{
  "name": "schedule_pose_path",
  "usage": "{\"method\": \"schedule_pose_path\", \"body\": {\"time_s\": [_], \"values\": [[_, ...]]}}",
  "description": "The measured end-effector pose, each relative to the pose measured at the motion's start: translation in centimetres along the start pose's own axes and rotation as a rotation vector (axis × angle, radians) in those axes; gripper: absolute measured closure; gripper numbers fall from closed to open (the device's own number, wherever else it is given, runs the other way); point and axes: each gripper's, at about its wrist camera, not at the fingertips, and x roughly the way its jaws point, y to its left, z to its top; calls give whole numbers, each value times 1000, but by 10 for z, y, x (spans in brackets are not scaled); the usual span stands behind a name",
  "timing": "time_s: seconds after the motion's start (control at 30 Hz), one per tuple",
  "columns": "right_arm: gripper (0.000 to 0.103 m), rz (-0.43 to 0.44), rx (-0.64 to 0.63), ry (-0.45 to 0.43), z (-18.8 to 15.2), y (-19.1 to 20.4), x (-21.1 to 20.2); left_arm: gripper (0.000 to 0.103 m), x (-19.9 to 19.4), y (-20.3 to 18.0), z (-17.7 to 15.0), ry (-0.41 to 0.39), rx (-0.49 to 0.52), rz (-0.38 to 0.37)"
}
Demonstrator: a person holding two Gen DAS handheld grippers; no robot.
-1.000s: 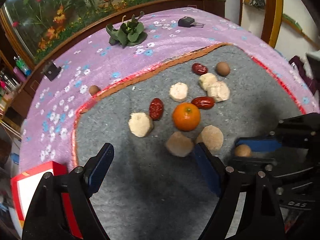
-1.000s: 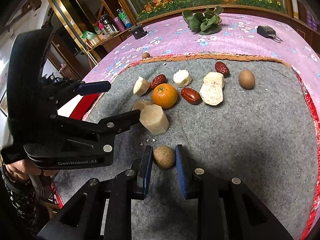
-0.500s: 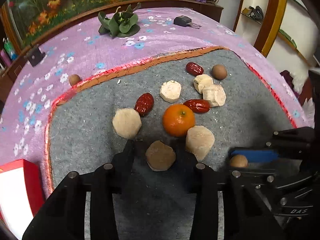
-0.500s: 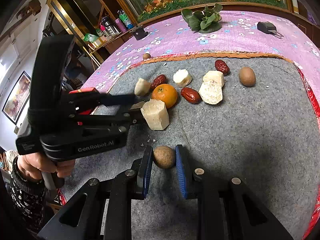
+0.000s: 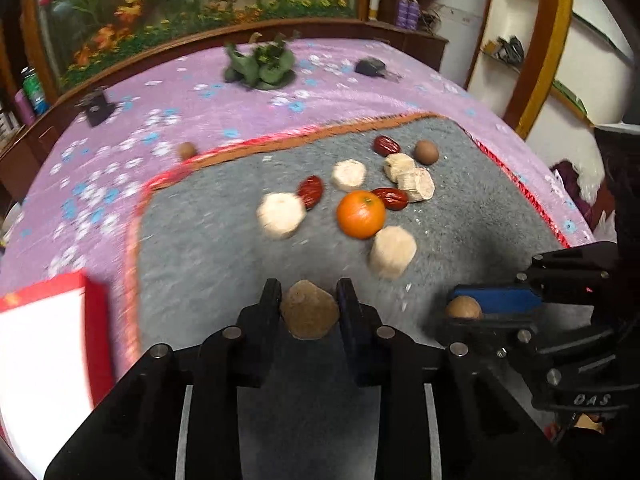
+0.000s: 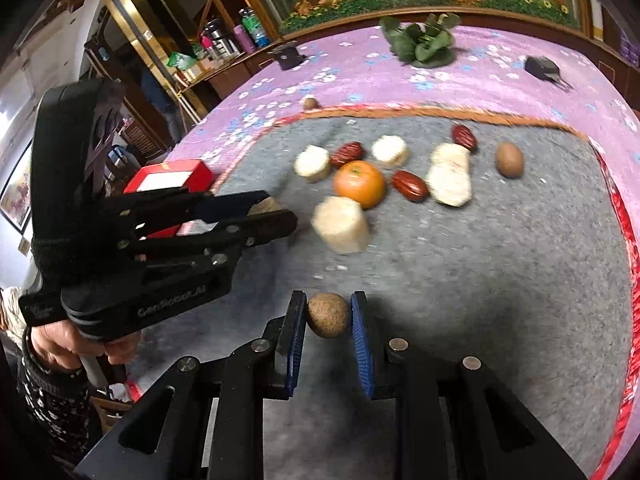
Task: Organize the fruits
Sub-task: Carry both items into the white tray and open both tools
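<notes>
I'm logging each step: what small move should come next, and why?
Probably carry both pieces toward the red box: the left gripper is shut on a tan cut chunk, the right gripper on a small round brown fruit, both apparently lifted.

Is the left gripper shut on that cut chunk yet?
Shut: the left gripper has both fingers pressed against the sides of the brownish chunk.

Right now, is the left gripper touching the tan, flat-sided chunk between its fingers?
Touching. The left wrist view shows the left gripper shut on the tan chunk, both fingers pressed against its sides with no gap.
</notes>
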Motion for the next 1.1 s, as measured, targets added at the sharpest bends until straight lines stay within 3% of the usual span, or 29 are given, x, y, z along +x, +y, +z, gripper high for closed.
{"method": "schedule_pose_path", "body": {"time_s": [0.23, 0.4, 0.57, 0.9, 1.1], "values": [[80, 113, -101, -23, 16, 76, 15, 77, -77, 49, -43, -106, -104, 140], [80, 231, -168, -44, 24, 145, 44, 77, -110, 89, -83, -108, -182, 279], [80, 258, -230, -43, 26, 196, 74, 77, -118, 130, -118, -79, -272, 349], [79, 223, -266, -22, 22, 227, 100, 77, -106, 152, -144, -40, -328, 339], [68, 220, -259, -27, 23, 221, 96, 75, -110, 152, -145, -27, -335, 383]]}}
